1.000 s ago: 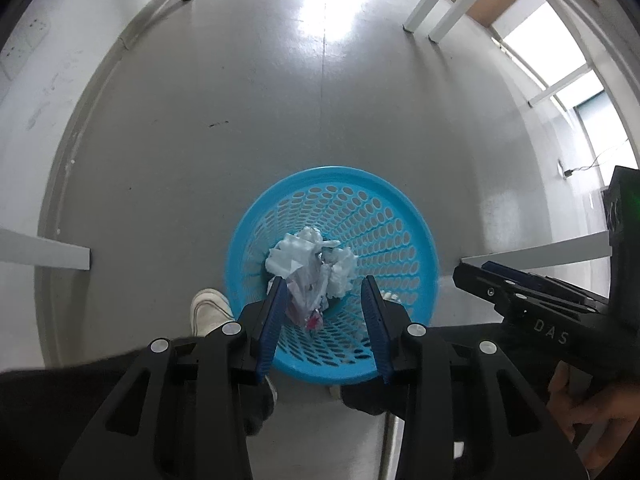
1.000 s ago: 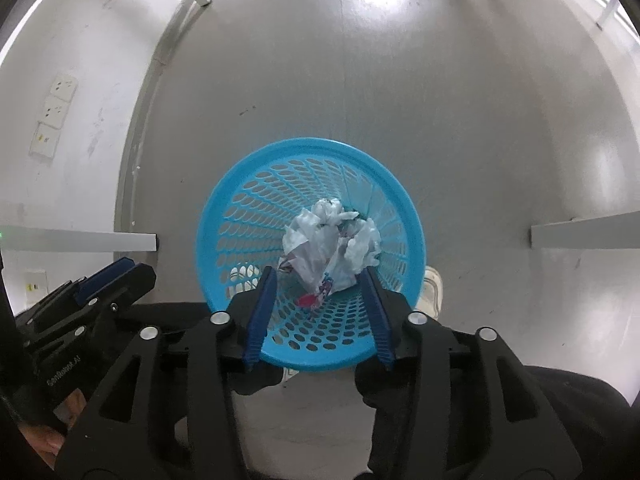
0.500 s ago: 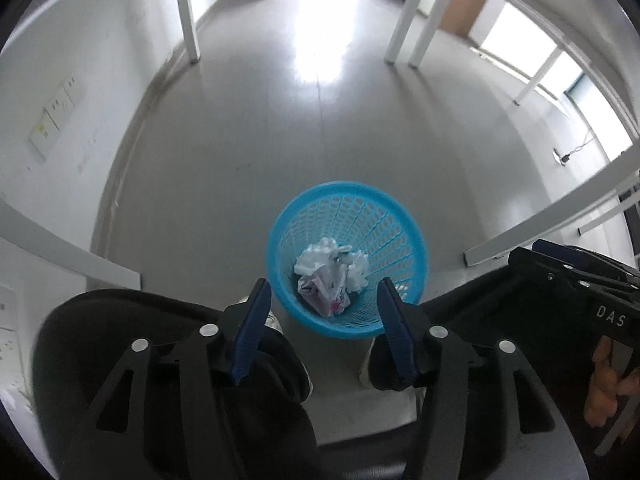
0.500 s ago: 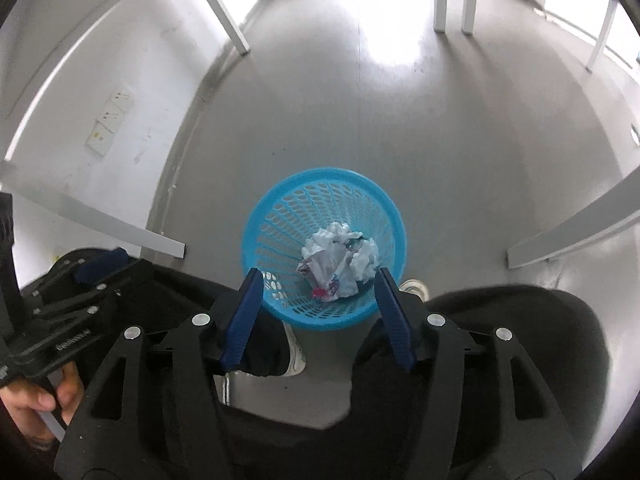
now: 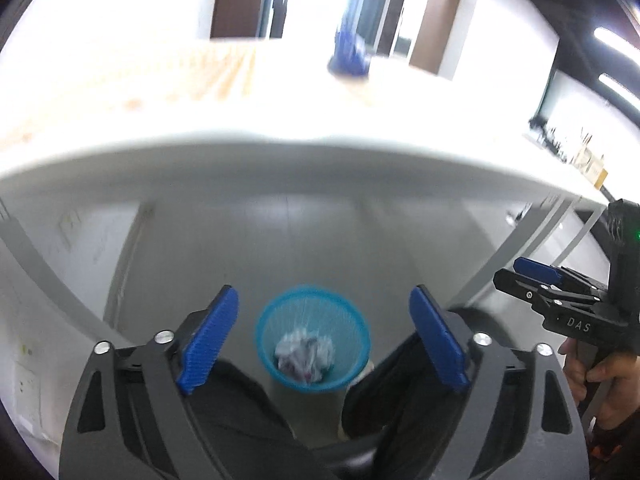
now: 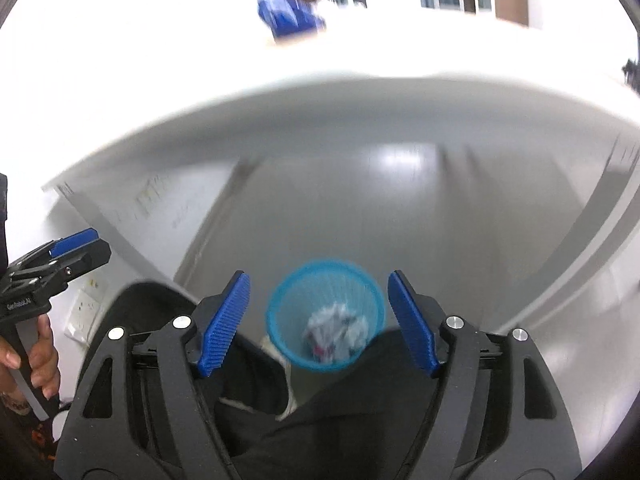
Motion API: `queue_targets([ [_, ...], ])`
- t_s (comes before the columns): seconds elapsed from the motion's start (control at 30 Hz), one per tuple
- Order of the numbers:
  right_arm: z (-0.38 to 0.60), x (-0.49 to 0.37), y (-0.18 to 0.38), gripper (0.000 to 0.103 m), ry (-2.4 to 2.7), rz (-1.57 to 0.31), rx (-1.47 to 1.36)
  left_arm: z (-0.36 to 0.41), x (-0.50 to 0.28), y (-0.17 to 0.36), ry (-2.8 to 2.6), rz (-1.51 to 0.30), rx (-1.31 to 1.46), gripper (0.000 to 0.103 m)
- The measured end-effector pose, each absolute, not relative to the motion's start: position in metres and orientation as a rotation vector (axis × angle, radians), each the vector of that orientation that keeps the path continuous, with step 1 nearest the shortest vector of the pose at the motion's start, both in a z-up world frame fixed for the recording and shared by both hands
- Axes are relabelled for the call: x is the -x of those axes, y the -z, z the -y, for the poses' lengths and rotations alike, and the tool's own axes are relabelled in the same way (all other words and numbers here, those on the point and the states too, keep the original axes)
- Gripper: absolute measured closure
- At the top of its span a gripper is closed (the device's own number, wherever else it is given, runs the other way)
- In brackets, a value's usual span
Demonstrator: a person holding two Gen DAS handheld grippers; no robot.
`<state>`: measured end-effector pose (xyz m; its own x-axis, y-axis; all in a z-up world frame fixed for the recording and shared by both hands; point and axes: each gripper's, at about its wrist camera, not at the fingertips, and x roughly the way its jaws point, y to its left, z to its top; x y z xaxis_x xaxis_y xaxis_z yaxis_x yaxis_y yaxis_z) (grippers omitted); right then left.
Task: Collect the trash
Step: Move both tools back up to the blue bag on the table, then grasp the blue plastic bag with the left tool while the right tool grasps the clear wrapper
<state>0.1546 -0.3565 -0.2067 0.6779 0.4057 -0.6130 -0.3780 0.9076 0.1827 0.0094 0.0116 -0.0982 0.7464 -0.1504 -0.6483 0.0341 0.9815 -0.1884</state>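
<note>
A blue mesh wastebasket (image 5: 313,339) (image 6: 326,320) stands on the grey floor far below, with crumpled white paper trash (image 5: 305,356) (image 6: 338,332) inside it. My left gripper (image 5: 322,322) hangs high above the basket, its jaws opening wide with nothing between them. My right gripper (image 6: 319,308) is also high above the basket, jaws opening and empty. Each gripper shows at the edge of the other's view: the right gripper (image 5: 538,276) and the left gripper (image 6: 70,246), both held by a hand.
A white table edge (image 5: 320,148) (image 6: 340,80) crosses both views above the floor. A blurred blue object (image 5: 350,54) (image 6: 290,14) lies on the tabletop. Dark trouser legs and a white shoe (image 6: 280,354) flank the basket. Wall sockets (image 6: 82,314) sit at the left.
Both grippers rose far above the basket and tilted up, bringing the tabletop into view. Their jaws spread wider. The paper trash stays in the basket.
</note>
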Motion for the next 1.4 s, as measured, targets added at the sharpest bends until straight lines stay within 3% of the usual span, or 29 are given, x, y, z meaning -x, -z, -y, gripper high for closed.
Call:
queue_targets([
  [0.07,0.359,-0.151,0.181,0.029,-0.444,-0.638,-0.042,-0.010,-0.008,0.079,0.109,-0.682,0.165,0.007],
  [0.27,0.366,-0.155,0.111,0.019,-0.451,-0.497,-0.047,-0.003,-0.008,0.031,0.117,-0.568,0.154,0.006],
  [0.53,0.359,-0.180,0.059,0.009,-0.465,-0.414,-0.025,0.011,-0.031,-0.002,0.148,-0.517,0.106,0.006],
  [0.97,0.345,-0.269,0.017,0.009,-0.459,-0.440,0.037,0.012,-0.112,-0.024,0.187,-0.547,0.106,0.006],
  [1.4,0.323,-0.415,0.012,0.012,-0.450,-0.557,0.068,0.008,-0.233,-0.016,0.187,-0.713,0.141,0.006],
])
